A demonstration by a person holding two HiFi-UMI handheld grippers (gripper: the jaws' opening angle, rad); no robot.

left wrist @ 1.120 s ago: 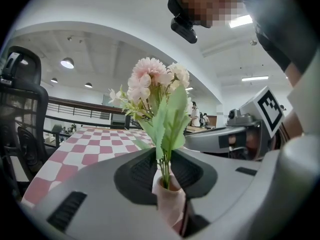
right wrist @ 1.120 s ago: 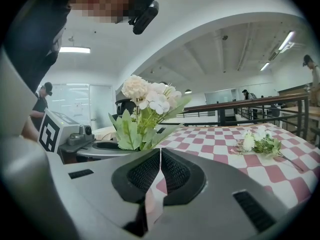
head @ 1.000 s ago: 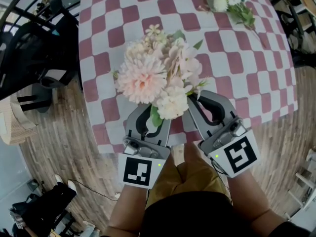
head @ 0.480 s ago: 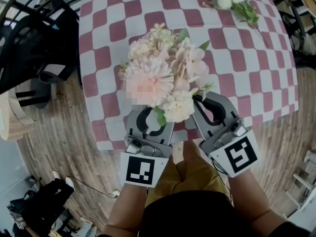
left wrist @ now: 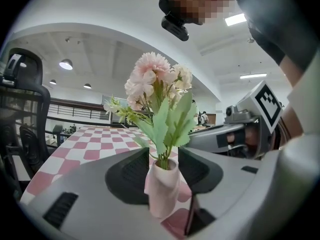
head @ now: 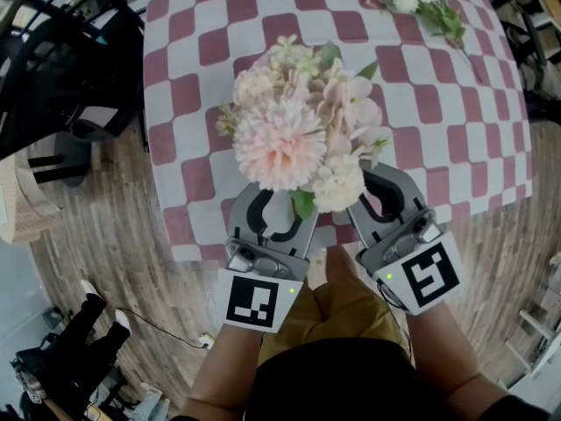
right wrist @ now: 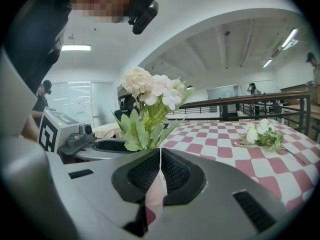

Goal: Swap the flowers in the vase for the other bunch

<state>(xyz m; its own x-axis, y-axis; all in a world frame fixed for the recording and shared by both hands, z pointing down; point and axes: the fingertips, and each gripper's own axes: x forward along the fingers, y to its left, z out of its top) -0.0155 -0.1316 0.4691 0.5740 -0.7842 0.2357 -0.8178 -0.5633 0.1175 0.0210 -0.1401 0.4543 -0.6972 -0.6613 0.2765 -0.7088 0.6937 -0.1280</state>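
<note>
Counter: red-and-white checked cloth, near edge below both tools. Ruffled pale-pink bouquet in a slim pink vase, standing between the left tool's just-opened jaws, pads clear. Right tool: ribbed pads together. White bunch lies at the far edge.

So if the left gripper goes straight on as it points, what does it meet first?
The pink vase, standing between its jaws, which have just been opening; likely almost at once.

Matt vase; wood-plank floor
</note>
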